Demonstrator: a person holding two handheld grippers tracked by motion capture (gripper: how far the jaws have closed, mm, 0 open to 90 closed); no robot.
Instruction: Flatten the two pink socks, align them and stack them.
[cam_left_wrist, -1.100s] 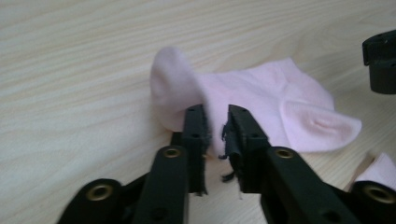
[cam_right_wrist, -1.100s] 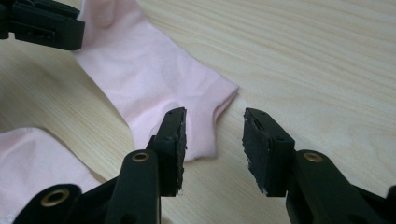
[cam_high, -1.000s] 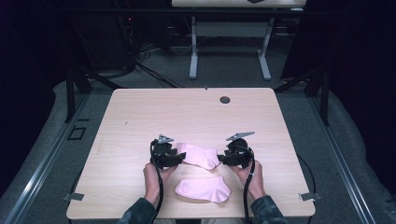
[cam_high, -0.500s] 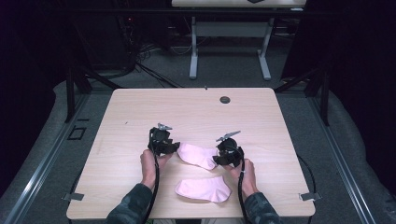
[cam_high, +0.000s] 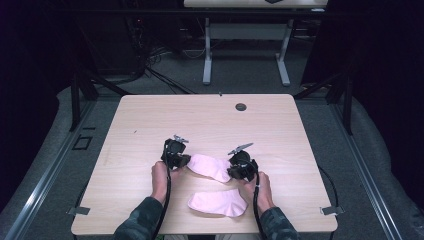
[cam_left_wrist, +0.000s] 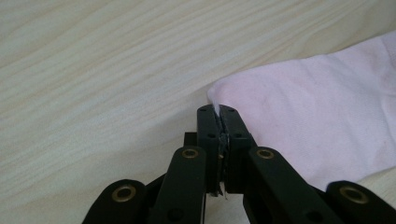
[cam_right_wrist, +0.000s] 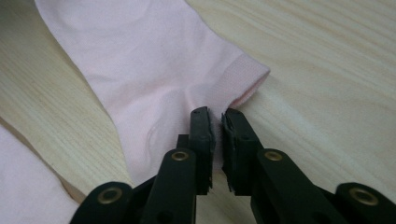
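Your fingers (cam_left_wrist: 208, 126) have just closed, pinching both ends of the pink sock (cam_high: 209, 167); it lies left-right on the table (cam_high: 150, 125) between left gripper (cam_high: 186, 161) and right gripper (cam_high: 233, 172).

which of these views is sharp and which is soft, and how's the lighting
High view: the table is evenly lit, the room around it dark, and the far pink sock is small and lacks detail. Left gripper view: wood grain and sock crisp, the left gripper close and a bit soft. Right gripper view: the right gripper casts a soft shadow; no glare.
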